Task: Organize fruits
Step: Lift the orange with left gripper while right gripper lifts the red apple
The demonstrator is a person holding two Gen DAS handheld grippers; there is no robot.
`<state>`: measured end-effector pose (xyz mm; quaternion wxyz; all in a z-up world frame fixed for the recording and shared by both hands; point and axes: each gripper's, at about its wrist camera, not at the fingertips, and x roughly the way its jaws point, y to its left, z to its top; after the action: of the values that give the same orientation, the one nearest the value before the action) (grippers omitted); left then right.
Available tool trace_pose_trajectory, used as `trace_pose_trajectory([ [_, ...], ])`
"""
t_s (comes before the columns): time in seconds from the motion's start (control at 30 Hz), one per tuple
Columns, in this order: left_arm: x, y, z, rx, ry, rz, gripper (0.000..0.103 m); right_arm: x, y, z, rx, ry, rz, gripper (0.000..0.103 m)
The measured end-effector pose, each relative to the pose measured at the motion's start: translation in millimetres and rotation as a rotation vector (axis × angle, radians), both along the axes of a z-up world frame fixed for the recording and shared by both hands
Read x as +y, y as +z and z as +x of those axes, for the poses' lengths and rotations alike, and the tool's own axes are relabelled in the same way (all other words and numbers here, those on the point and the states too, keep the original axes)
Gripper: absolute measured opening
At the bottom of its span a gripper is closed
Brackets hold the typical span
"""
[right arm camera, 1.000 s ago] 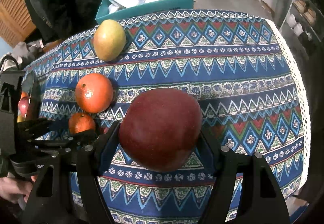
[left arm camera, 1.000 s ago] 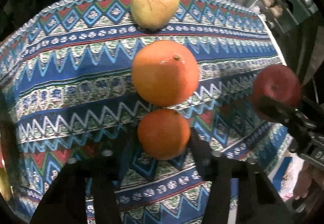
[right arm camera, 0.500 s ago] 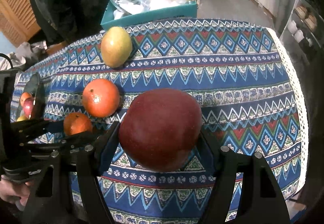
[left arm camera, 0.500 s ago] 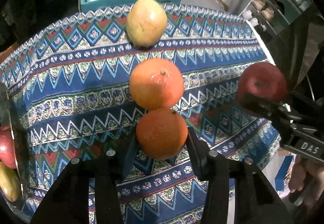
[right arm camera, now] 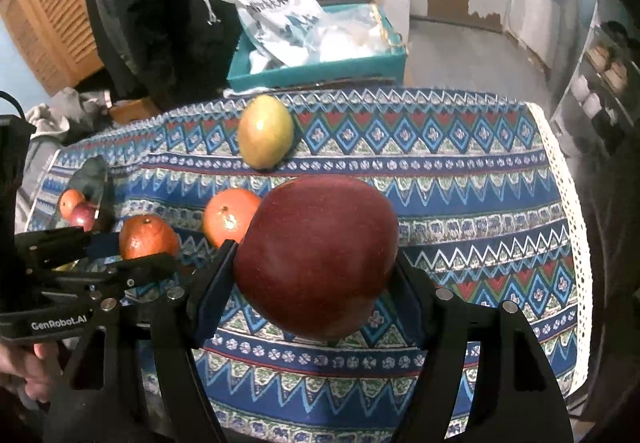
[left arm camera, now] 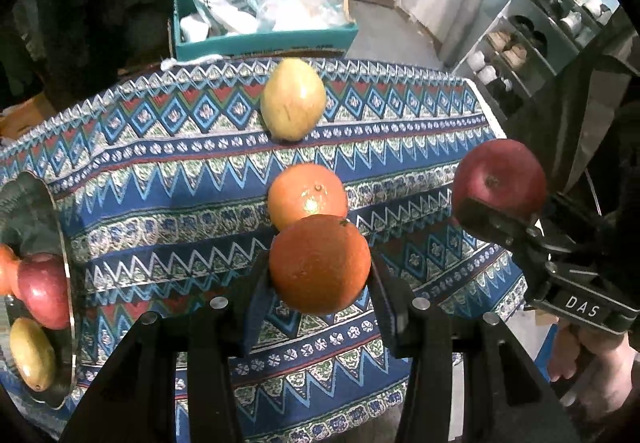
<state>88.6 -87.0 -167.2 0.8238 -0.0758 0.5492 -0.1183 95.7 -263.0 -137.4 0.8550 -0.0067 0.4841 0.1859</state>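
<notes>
My left gripper (left arm camera: 318, 275) is shut on a small orange (left arm camera: 319, 263) and holds it above the patterned tablecloth (left arm camera: 160, 179). My right gripper (right arm camera: 316, 267) is shut on a dark red apple (right arm camera: 318, 257), also lifted off the cloth. A bigger orange (left arm camera: 306, 195) and a yellow-green mango (left arm camera: 293, 99) lie on the cloth in a line behind them. At the far left stands a metal bowl (left arm camera: 66, 275) with a red apple (left arm camera: 42, 289), a mango and another orange in it. In the right wrist view the left gripper (right arm camera: 120, 253) and its orange (right arm camera: 148, 237) show at the left.
A teal box (left arm camera: 264, 39) with plastic bags stands beyond the table's far edge. A dark-clothed person stands at the back left. Shelves with shoes (left arm camera: 532, 39) rise at the right. The cloth's right half (right arm camera: 480, 203) lies bare.
Both grippers have risen with their fruit, so the table looks smaller and farther. The small orange now overlaps the bigger one. The bowl of fruit has come into view at the left.
</notes>
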Motion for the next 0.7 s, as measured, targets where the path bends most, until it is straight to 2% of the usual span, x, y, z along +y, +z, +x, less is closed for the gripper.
trace_pose_trajectory([
  [0.47,11,56,-16,-0.147,-0.009,0.025,0.048,10,43,-9,-0.092,0.031,0.055,0.072],
  [0.7,20,74,-21,-0.182,0.002,0.004,0.048,22,59,-15,-0.128,0.059,0.067,0.072],
])
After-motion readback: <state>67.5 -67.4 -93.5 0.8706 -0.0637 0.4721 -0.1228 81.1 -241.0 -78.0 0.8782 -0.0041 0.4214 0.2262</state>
